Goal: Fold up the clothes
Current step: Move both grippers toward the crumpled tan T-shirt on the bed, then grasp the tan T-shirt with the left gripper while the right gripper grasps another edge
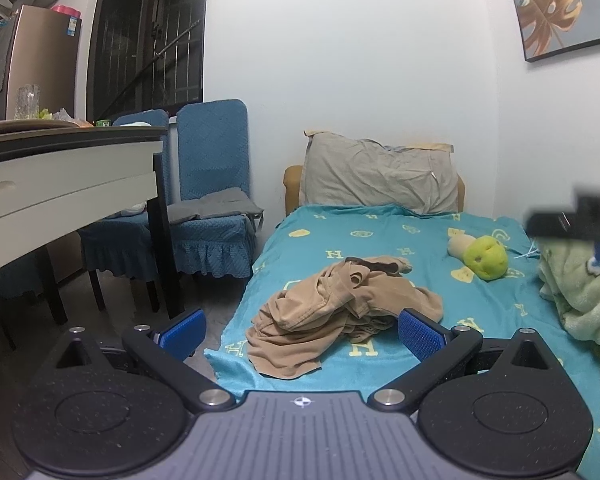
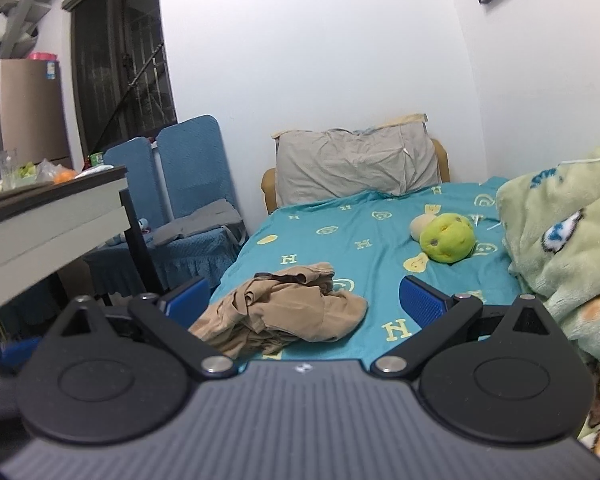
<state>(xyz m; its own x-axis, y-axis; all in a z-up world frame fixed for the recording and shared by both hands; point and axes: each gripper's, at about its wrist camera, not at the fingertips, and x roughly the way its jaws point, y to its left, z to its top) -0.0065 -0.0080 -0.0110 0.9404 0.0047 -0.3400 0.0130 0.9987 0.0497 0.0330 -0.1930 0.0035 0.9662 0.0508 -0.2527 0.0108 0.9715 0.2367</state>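
Both my grippers wide open, nothing held — clothes unfolded.
I see the tan garment (image 1: 340, 316) crumpled on the teal bedsheet (image 1: 380, 240) near its foot edge, ahead of my left gripper (image 1: 300, 330) and right gripper (image 2: 304, 304) — green plush toy (image 2: 446, 242) well beyond.

A tan garment (image 1: 340, 320) lies crumpled in a loose heap on a teal bedsheet (image 1: 380, 236) printed with yellow letters. It sits near the bed's foot and left edge, unfolded, with a dark inner waistband showing.
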